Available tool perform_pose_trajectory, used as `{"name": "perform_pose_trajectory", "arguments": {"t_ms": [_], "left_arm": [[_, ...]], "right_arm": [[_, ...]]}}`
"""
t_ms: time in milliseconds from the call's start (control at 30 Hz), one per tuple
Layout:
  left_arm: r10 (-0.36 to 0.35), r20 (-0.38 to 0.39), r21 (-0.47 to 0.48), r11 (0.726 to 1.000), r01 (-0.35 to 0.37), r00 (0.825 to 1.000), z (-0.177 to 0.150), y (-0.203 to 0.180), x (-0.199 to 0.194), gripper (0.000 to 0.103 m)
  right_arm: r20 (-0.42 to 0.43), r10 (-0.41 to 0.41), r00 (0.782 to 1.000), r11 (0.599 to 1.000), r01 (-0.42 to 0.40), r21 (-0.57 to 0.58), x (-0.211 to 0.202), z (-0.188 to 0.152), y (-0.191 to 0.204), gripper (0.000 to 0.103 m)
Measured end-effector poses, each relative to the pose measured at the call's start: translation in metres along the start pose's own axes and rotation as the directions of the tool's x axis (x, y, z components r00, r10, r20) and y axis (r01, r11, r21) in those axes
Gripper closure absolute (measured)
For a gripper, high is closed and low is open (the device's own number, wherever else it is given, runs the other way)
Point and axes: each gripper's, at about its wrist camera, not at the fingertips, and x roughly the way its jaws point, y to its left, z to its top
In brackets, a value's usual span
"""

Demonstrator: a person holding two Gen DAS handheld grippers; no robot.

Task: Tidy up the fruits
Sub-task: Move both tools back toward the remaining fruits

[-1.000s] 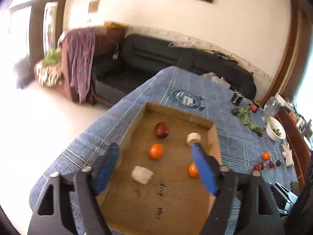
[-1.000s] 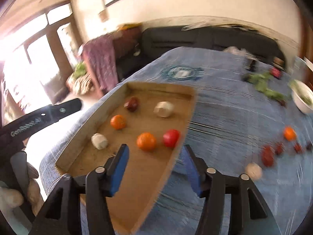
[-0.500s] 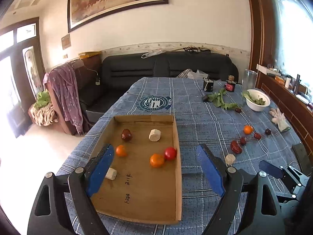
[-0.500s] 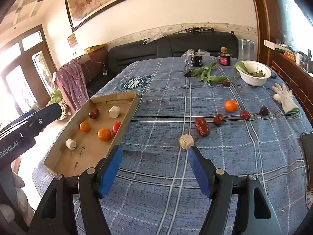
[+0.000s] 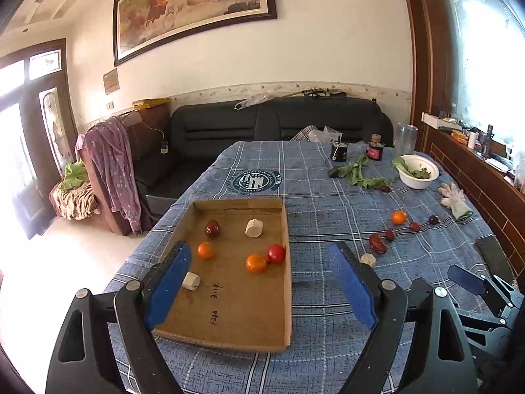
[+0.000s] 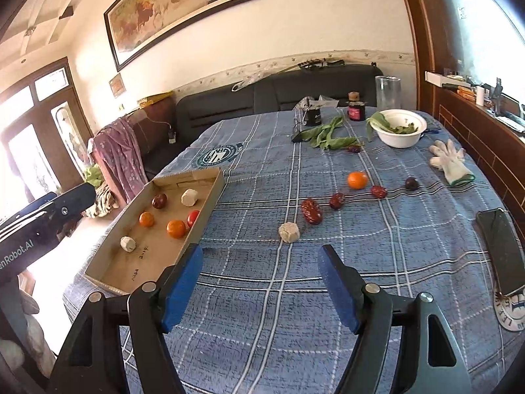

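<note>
- My left gripper (image 5: 259,282) hangs over the near end of the cardboard tray (image 5: 286,262), jaws wide with nothing between the pads. A second ago I had it pushed close in over the tray floor; now I see the whole tray and the table beyond it.
- The tray holds six pieces: a dark red date (image 5: 212,228), a pale chunk (image 5: 254,228), an orange (image 5: 205,250), a second orange (image 5: 256,263) touching a red tomato (image 5: 276,253), and another pale chunk (image 5: 191,281) just beside my left pad. The tomato sits against the right wall — it looks like the latest arrival, and nothing has rolled out.
- Between the tray and the loose fruit lies bare blue checked cloth (image 6: 262,328).
- My right gripper (image 6: 259,284) has just been opening and now stands wide, empty, swung off the tray rim to face the open table.
- Straight ahead of it sits a pale chunk (image 6: 289,232), the nearest loose piece, with a large wrinkled date (image 6: 311,210) just past it.
- Further right a curved row runs away: a small date (image 6: 337,200), an orange (image 6: 357,180), another date (image 6: 379,191) and a dark plum-like fruit (image 6: 411,183).
- So I judge the job about half done — six in, six still out, and the pale chunk is my likely next pick.
</note>
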Motion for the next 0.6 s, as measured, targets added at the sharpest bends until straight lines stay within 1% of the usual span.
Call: {"name": "perform_pose_trajectory", "arguments": {"t_ms": [67, 133, 233, 300, 400, 467, 533, 600], "left_arm": [[-0.010, -0.005, -0.007, 1.000, 0.010, 1.000, -0.003, 0.001, -0.002, 0.017], [-0.028, -0.012, -0.005, 1.000, 0.028, 1.000, -0.004, 0.002, -0.004, 0.017], [-0.043, 0.002, -0.005, 0.999, 0.043, 0.999, -0.005, 0.004, -0.007, 0.017], [-0.061, -0.005, -0.007, 0.998, 0.061, 0.998, -0.006, 0.004, -0.002, 0.016], [-0.095, -0.043, -0.010, 0.995, 0.094, 0.995, -0.007, 0.000, 0.015, 0.016], [-0.121, -0.075, -0.008, 0.993, 0.121, 0.990, -0.006, -0.006, 0.029, 0.016], [-0.151, -0.112, -0.006, 0.988, 0.152, 0.982, -0.005, -0.014, 0.046, 0.016], [-0.198, -0.149, -0.011, 0.980, 0.198, 0.969, -0.001, -0.022, 0.063, 0.016]], "right_arm": [[0.018, -0.026, 0.999, 1.000, 0.026, 0.000, -0.008, -0.003, -0.009, 0.025], [0.027, -0.063, 0.998, 0.998, 0.063, 0.018, -0.017, -0.004, -0.025, 0.025], [0.028, -0.122, 0.992, 0.990, 0.120, 0.072, -0.026, -0.008, -0.059, 0.023], [0.011, -0.164, 0.986, 0.981, 0.162, 0.104, -0.027, -0.010, -0.083, 0.023], [-0.033, -0.204, 0.978, 0.969, 0.207, 0.138, -0.022, -0.009, -0.114, 0.023], [-0.057, -0.213, 0.975, 0.964, 0.219, 0.152, -0.016, -0.005, -0.131, 0.023], [-0.081, -0.204, 0.976, 0.963, 0.215, 0.164, -0.007, 0.002, -0.142, 0.023], [-0.108, -0.190, 0.976, 0.963, 0.207, 0.175, 0.008, 0.012, -0.154, 0.023]]}}
